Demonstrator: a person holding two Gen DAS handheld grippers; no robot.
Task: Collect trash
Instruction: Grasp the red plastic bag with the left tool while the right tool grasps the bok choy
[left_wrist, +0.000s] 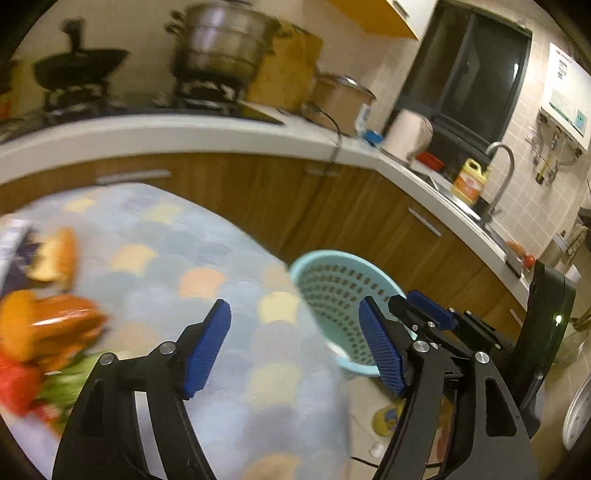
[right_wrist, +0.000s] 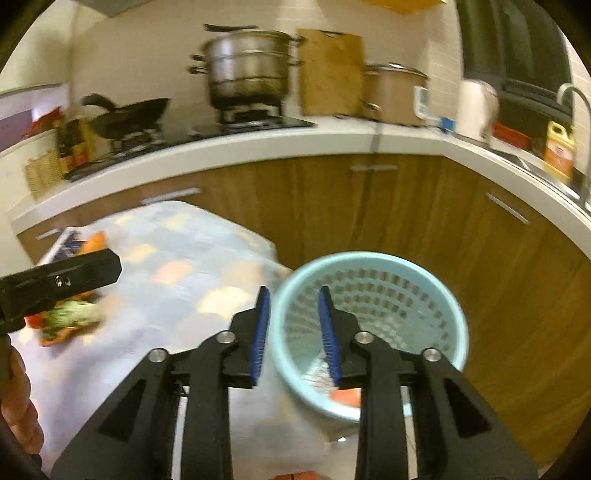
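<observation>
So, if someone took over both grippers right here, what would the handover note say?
Left gripper: open, empty, over the table edge.
Right gripper: open, empty, at the rim of the blue basket.
Basket stands on the floor beside the table; something orange and pale already lies inside.
Left: the pile of scraps at the table's far-left side, orange, green and red pieces, too blurred to count. More litter lies on the floor below.

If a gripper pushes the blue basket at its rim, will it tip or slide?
The basket is likely light: its walls are thin plastic full of holes, and little lies inside. It looks taller than its base is wide, so a rim push would probably tip it. A low push may slide it on the smooth floor.
</observation>
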